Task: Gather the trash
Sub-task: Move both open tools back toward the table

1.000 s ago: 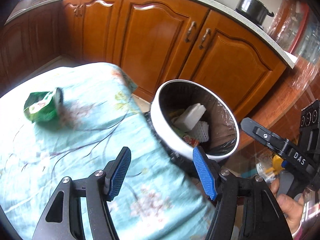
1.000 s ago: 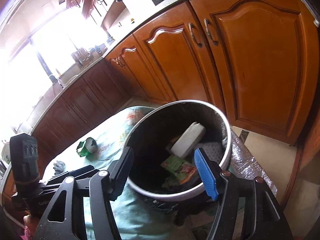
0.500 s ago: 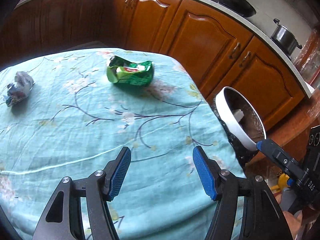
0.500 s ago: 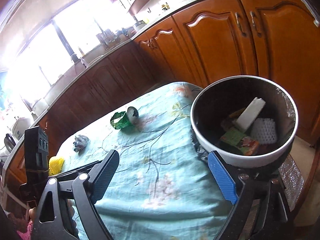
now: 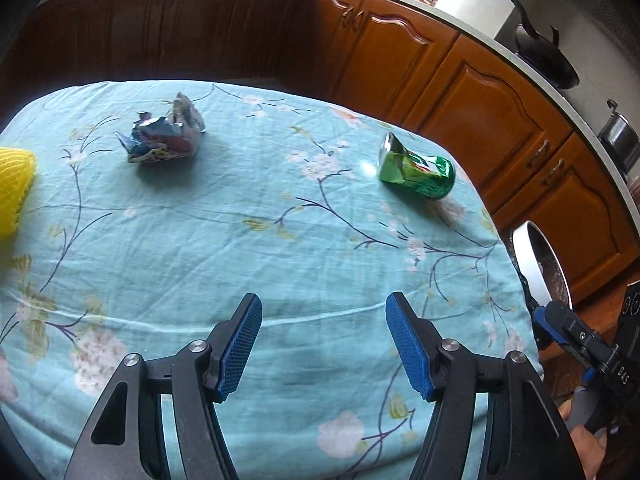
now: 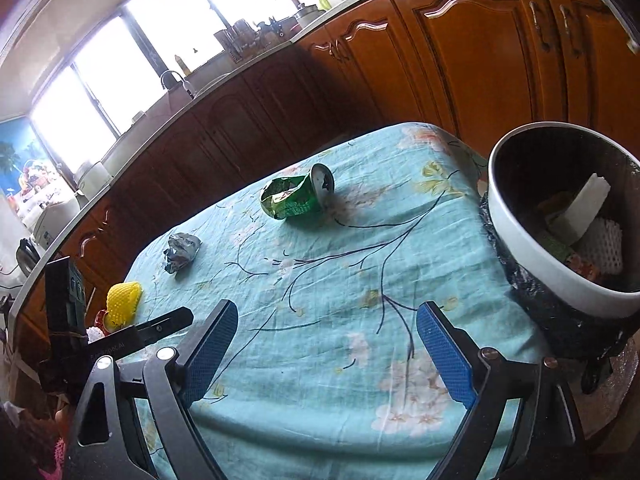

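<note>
A crushed green can (image 5: 416,172) lies on the teal flowered tablecloth (image 5: 240,240) at the far right; it also shows in the right wrist view (image 6: 298,197). A crumpled silver-blue wrapper (image 5: 164,136) lies at the far left, also in the right wrist view (image 6: 181,252). A yellow foam net (image 5: 12,192) sits at the left edge, also in the right wrist view (image 6: 122,300). A white-rimmed trash bin (image 6: 560,216) with trash inside stands off the table's right end. My left gripper (image 5: 322,344) is open and empty above the near cloth. My right gripper (image 6: 332,354) is open and empty.
Wooden kitchen cabinets (image 5: 460,92) run behind the table, with a dark pan (image 5: 544,60) and a pot (image 5: 616,140) on the counter. The bin's rim (image 5: 532,264) shows at the right of the left wrist view. A sink tap (image 6: 176,80) stands under bright windows.
Both grippers have swung left, away from the bin and over the table. The wrapper and yellow net have come into view. Both stay open and empty.
</note>
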